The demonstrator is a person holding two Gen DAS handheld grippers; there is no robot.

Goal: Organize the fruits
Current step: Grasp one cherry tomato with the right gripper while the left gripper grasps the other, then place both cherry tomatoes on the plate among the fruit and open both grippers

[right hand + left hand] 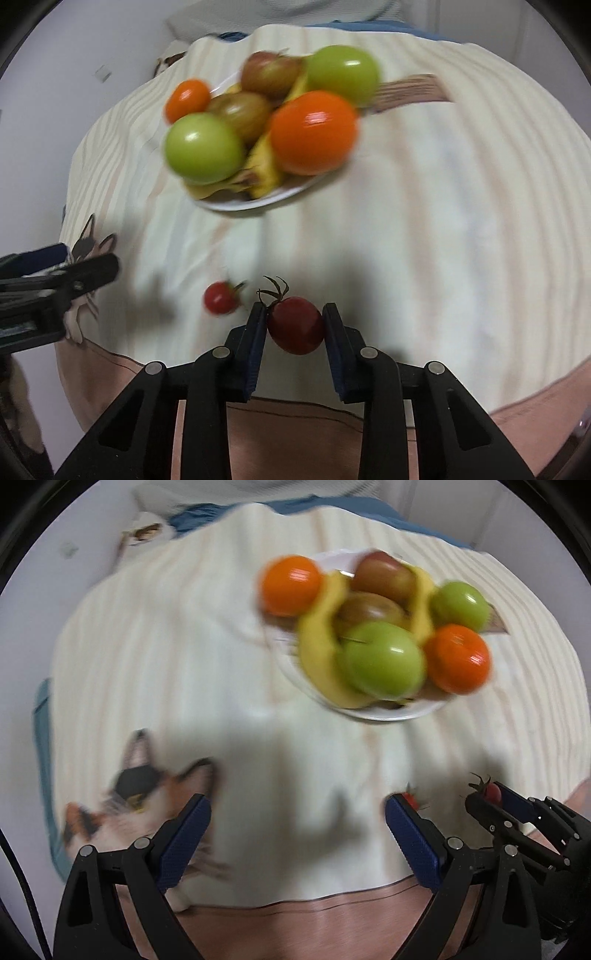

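Observation:
A white plate (pixel 384 712) on the striped cloth holds green apples (pixel 384 659), oranges (pixel 458 657), reddish apples and bananas (pixel 317 646); it also shows in the right wrist view (pixel 258 201). My right gripper (pixel 294 321) is shut on a dark red tomato (pixel 295 325) with a green stem, held above the cloth. It shows at the right of the left wrist view (pixel 491 792). A second small red tomato (pixel 220 297) lies on the cloth to its left, and peeks behind my left finger (pixel 410 799). My left gripper (pixel 297 812) is open and empty.
The cream striped cloth (pixel 184 646) has cat pictures (pixel 122 812) at the near left. A pink edge (pixel 314 424) runs along the near side. A brown strip (pixel 406 90) lies beyond the plate. My left gripper shows at the left edge of the right wrist view (pixel 66 284).

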